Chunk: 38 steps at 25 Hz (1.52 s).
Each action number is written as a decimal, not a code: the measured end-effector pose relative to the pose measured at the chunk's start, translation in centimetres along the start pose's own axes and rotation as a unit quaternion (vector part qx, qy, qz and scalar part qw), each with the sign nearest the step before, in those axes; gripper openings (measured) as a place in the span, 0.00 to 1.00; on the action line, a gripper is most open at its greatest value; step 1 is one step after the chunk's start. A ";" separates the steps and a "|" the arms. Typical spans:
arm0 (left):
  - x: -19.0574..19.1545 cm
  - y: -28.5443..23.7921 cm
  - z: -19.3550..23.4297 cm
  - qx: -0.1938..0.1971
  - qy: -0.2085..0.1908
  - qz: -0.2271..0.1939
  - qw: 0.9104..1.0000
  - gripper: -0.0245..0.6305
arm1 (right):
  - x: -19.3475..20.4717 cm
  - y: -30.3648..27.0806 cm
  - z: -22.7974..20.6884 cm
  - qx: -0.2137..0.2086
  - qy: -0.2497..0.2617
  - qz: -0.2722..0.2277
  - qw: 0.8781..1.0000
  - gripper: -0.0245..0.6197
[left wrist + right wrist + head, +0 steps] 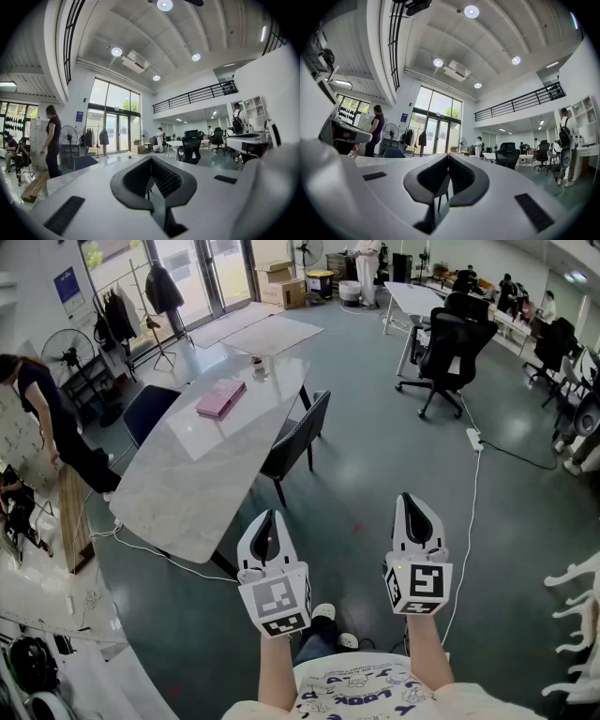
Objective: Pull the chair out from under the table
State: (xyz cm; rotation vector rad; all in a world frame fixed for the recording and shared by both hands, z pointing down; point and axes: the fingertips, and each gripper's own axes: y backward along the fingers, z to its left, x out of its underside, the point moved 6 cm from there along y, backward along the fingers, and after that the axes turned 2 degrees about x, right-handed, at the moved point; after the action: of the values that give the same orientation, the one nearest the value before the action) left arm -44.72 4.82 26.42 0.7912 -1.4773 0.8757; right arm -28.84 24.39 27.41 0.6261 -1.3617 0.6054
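Note:
A dark chair (298,435) stands at the right side of the long marble table (187,484), its seat partly under the top. Both grippers are held level above the floor in front of me, well short of the chair. My left gripper (270,516) is shut and empty, nearest the table's front corner. To its right my right gripper (413,499) is also shut with nothing in it. The left gripper view has the left gripper (150,161) with its jaws together. In the right gripper view the right gripper (448,159) has its jaws together too.
A pink book (220,397) and a cup (258,365) lie on the table. A second dark chair (148,412) stands at its left side, near a bending person (47,418). A black office chair (450,348) and a power strip with cable (473,439) are to the right.

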 end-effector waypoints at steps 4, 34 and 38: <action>0.0 -0.2 -0.2 0.000 -0.001 0.001 1.000 0.07 | 0.0 -0.2 -0.4 0.001 -0.001 -0.001 1.000 0.05; 1.3 -9.5 5.6 0.027 0.020 0.011 0.999 0.37 | 3.0 -9.8 2.8 -0.032 -0.007 0.033 0.999 0.41; 1.6 -11.5 6.7 0.038 0.013 0.015 0.999 0.38 | 3.4 -11.4 3.4 -0.027 -0.016 0.038 0.999 0.45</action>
State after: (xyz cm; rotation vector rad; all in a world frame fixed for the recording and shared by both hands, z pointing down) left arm -38.17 -6.61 28.70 0.8128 -1.4437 0.9675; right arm -22.71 14.13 30.47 0.5442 -1.4323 0.6199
